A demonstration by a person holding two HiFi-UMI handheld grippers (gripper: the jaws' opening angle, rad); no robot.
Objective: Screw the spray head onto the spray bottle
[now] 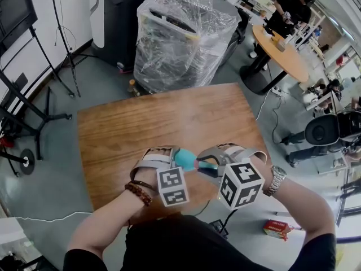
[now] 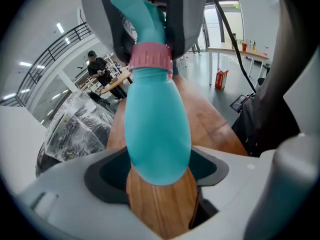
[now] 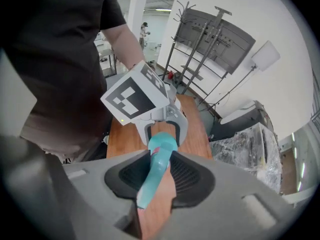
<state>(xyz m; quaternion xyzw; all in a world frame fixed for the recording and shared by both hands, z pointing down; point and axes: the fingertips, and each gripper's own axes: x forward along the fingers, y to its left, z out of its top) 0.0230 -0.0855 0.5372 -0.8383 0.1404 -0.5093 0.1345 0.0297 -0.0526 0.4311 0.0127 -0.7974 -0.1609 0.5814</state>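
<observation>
Above the bench's near edge, left gripper fingers clamp the spray bottle steady so right gripper fingers, pinching the spray head, can twist it.

Head view looks steeply down onto the brown wooden table. Gripper views sit close behind their jaws, facing each other. All three share the teal plastic spray bottle and tabletop.

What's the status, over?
Left tongs shut on spray bottle. Right tongs shut on spray head, collar at bottle neck. Nothing in the way.
</observation>
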